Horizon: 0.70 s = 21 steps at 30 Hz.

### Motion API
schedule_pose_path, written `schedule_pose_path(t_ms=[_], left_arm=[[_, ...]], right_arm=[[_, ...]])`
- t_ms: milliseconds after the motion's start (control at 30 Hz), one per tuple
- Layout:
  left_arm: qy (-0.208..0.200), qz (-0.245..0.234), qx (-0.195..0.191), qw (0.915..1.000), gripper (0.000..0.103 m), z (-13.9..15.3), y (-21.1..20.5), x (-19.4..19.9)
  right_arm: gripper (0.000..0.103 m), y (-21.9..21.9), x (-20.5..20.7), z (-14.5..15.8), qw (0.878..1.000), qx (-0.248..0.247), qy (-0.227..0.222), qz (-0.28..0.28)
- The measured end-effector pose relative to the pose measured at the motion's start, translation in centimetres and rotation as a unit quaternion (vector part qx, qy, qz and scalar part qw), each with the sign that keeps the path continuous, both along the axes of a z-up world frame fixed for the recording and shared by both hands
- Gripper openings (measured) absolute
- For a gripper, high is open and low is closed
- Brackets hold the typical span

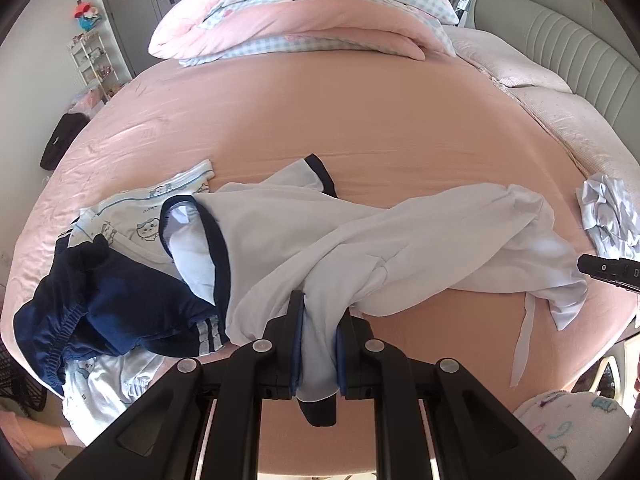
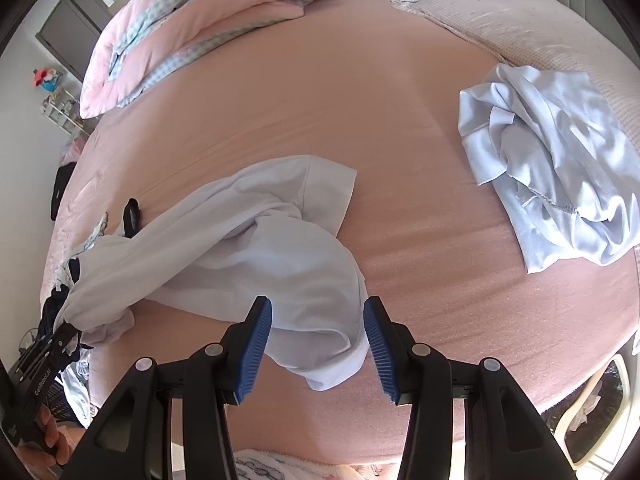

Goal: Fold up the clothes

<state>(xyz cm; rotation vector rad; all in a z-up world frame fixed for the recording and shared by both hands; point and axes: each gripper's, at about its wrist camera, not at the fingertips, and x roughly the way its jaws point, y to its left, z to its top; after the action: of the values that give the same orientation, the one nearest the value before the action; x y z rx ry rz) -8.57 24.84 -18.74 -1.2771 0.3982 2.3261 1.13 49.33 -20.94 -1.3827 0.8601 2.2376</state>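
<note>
The left gripper (image 1: pixel 320 312) tilts steeply down, clenched on a bunched fold of the white navy-trimmed shirt (image 1: pixel 360 232). The shirt stretches crosswise over the pink bed sheet (image 2: pixel 400 140), hem toward the right gripper (image 2: pixel 318 320), whose parted pads straddle that hem without pressing.

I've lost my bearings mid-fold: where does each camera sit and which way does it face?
Left wrist: on the left gripper, looking down across the bed; its fingers clamp the white shirt.
Right wrist: on the right gripper, looking down at the shirt's hem lying between its open fingers; a hand shows lower left.
Both share the white shirt, the bed, the quilt and the pale blue cloth.
</note>
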Motion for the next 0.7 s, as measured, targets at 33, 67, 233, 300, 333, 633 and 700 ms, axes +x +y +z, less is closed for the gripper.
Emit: schedule_pose_path(t_ms=[33, 67, 233, 300, 333, 633, 700], left_arm=[[0.001, 0.003, 0.000, 1.0000, 0.011, 0.3, -0.4, 0.0], [0.003, 0.005, -0.001, 1.0000, 0.011, 0.6, -0.7, -0.1], [0.005, 0.016, 0.004, 0.9998, 0.011, 1.4, -2.3, -0.3], [0.009, 0.019, 0.003, 0.9998, 0.011, 1.5, -2.9, -0.5], [0.011, 0.020, 0.003, 0.9997, 0.011, 1.6, -3.1, -0.6], [-0.003, 0.032, 0.011, 0.9994, 0.012, 1.9, -5.7, -1.1], [-0.006, 0.036, 0.011, 0.9993, 0.012, 1.8, -6.3, -1.2]], right_arm=[[0.047, 0.1, -0.1, 0.0, 1.000, -0.004, 0.002, -0.003], [0.047, 0.2, -0.1, -0.1, 1.000, -0.008, 0.003, -0.006], [0.047, 0.2, -0.8, -0.8, 1.000, -0.021, -0.005, -0.007], [0.047, 0.0, -1.2, -1.3, 1.000, -0.022, -0.015, -0.003], [0.047, -0.1, -1.3, -1.5, 1.000, -0.022, -0.020, -0.002], [0.048, -1.1, -1.3, -2.7, 0.999, -0.010, -0.044, 0.017], [0.050, -1.3, -1.3, -2.9, 0.998, -0.005, -0.051, 0.024]])
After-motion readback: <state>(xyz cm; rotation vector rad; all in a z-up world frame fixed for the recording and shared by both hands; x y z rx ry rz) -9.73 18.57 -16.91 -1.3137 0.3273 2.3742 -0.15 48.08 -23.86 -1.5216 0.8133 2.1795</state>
